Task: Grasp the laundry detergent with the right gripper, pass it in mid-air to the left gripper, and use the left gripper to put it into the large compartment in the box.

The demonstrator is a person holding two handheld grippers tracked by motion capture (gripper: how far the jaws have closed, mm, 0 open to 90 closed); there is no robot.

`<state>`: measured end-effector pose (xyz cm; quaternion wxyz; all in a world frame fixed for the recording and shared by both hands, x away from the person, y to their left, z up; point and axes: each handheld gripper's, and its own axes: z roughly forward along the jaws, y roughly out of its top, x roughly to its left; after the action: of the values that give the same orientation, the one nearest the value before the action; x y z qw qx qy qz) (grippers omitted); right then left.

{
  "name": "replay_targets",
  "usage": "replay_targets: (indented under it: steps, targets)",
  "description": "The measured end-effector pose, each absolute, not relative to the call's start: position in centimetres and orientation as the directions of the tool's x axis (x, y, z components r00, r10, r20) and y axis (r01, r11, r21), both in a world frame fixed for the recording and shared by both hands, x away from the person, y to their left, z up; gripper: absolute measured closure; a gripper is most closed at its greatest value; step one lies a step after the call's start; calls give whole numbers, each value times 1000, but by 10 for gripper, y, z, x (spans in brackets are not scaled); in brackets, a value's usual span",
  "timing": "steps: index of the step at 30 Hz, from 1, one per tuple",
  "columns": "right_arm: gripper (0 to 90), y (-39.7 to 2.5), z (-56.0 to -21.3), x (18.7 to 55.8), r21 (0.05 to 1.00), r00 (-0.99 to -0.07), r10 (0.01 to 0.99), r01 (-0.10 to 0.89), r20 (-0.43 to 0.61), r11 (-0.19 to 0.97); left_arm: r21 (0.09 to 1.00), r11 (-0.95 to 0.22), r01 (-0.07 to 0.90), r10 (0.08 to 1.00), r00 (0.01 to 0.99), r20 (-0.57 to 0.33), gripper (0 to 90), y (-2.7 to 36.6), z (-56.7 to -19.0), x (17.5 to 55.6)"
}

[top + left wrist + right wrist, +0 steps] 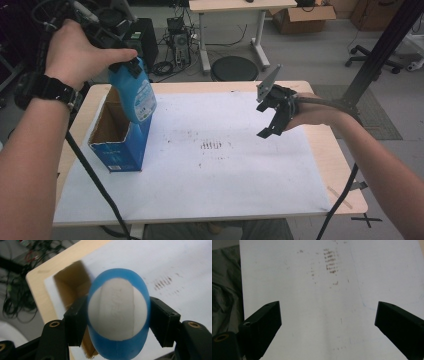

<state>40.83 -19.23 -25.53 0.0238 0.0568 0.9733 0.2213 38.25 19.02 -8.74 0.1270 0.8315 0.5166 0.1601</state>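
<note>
Bottle (135, 95) near-upright, base down, over box (117, 137)

The left hand-held gripper (131, 67) is clamped on the top end of a blue bottle (136, 95), which hangs tilted below it with its lower end dipping into the open top of a blue carton (117, 152) standing on the white sheet (215, 170) that covers the bench (320, 145). Whether the bottle touches the carton's wall is hard to tell from here. Well off to that gripper's right, the right hand-held gripper (274, 120) hovers above the sheet, jaws spread and pointing down, with faint dark smudges (212, 145) below and to its left.
</note>
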Motion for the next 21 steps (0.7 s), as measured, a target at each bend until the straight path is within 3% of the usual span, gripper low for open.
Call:
replay_targets:
  steps: [3, 8, 21]
  targets:
    - [68, -204, -254, 408, 411, -990, 138, 112, -34, 905, 382, -335, 861, 942, 305, 139, 383, 209, -86, 384]
    - [69, -220, -252, 409, 402, -985, 166, 134, -45, 906, 386, -249, 888, 968, 213, 134, 383, 226, -86, 385]
    - [68, -237, -254, 410, 396, -979, 197, 162, -49, 904, 365, -178, 914, 982, 140, 127, 383, 250, -106, 389]
